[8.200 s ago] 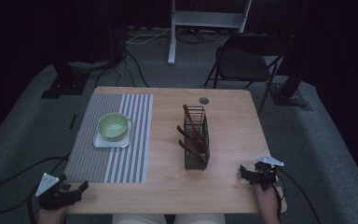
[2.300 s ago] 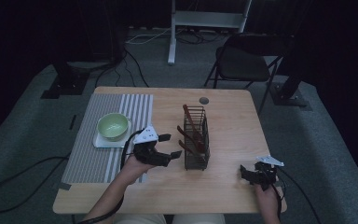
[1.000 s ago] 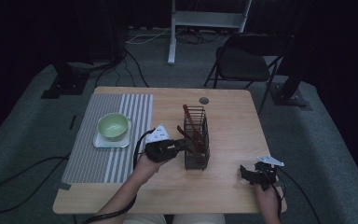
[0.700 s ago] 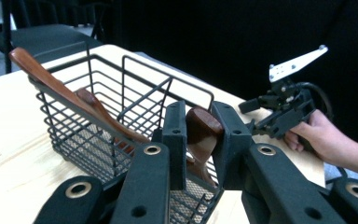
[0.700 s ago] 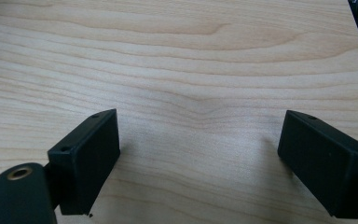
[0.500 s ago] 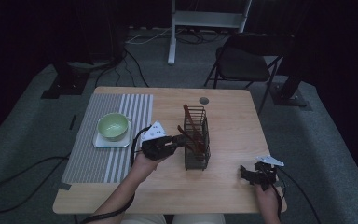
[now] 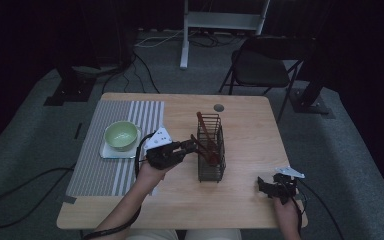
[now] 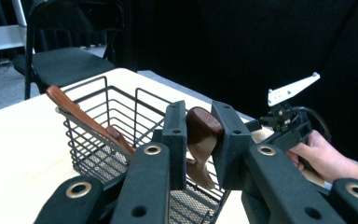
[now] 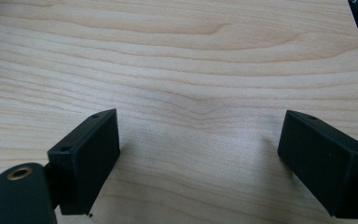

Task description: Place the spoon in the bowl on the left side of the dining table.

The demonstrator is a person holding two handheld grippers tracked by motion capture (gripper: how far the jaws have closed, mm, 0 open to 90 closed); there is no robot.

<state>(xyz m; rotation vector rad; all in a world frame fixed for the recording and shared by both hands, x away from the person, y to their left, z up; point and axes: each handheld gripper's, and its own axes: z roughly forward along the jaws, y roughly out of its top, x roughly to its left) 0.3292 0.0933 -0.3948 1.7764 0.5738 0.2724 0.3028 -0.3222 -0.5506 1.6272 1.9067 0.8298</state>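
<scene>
Spoon stands in wire basket at desk middle, handle end clamped between left tongs. Grasp done; lifting out and placing, maybe by bowl, not yet done. Right tongs rest apart on desk, idle.

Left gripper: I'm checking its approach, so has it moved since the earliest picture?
Yes. The left gripper went from the table's near-left corner to the wire basket.
</scene>
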